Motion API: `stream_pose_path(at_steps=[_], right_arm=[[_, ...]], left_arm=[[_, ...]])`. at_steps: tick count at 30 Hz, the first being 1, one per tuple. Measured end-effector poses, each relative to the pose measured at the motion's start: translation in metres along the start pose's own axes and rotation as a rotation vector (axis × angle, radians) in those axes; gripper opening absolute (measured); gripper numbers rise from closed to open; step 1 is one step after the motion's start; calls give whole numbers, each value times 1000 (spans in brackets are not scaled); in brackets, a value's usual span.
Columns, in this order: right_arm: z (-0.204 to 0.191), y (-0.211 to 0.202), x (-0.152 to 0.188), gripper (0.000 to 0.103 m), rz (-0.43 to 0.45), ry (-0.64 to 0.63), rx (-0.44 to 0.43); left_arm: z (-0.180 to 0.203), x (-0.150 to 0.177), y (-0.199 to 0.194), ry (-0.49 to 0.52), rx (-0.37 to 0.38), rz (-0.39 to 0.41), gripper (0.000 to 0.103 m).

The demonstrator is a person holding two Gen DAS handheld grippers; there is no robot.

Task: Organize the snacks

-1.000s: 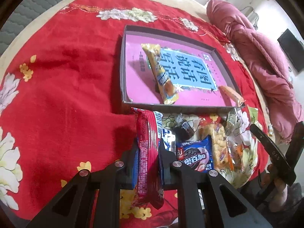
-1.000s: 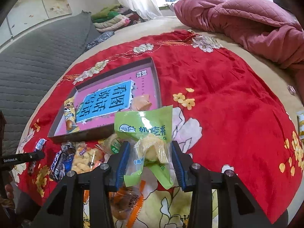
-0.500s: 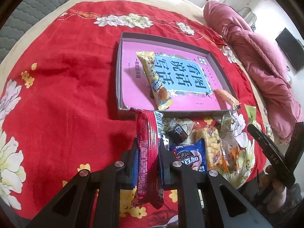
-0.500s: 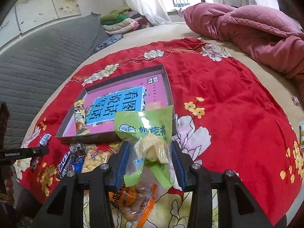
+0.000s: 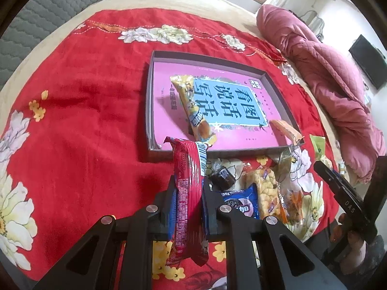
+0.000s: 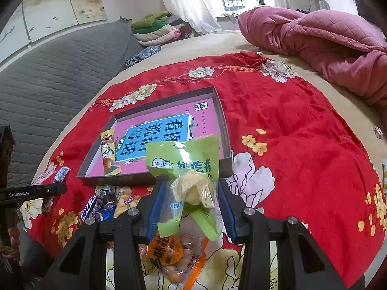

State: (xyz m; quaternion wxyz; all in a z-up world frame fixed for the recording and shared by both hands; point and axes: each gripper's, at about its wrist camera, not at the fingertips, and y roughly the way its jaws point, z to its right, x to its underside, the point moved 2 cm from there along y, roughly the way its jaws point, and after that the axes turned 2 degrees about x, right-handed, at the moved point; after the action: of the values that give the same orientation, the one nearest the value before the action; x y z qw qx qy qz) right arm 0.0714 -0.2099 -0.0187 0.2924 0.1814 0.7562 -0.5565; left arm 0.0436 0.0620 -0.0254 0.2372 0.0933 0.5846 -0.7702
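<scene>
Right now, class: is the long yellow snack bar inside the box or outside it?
Inside. The yellow snack bar lies flat on the pink floor of the box, within its walls, near the front edge.

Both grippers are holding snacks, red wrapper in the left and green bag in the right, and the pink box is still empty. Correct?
Not quite: the box is not empty. The left wrist view shows a yellow snack bar and an orange packet inside. The rest holds.
</scene>
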Motion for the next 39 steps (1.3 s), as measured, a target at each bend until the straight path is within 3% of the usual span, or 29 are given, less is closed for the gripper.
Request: stream_pose_path(at_steps=[16,39], right_arm=[[-7,-7,-7,43,21,-9,-19],[-27,-16,-45,43,87,-16,-61]], left_arm=[[8,-5,-3,11,10,8,17],[43,-43,-16,55,73,64,17]])
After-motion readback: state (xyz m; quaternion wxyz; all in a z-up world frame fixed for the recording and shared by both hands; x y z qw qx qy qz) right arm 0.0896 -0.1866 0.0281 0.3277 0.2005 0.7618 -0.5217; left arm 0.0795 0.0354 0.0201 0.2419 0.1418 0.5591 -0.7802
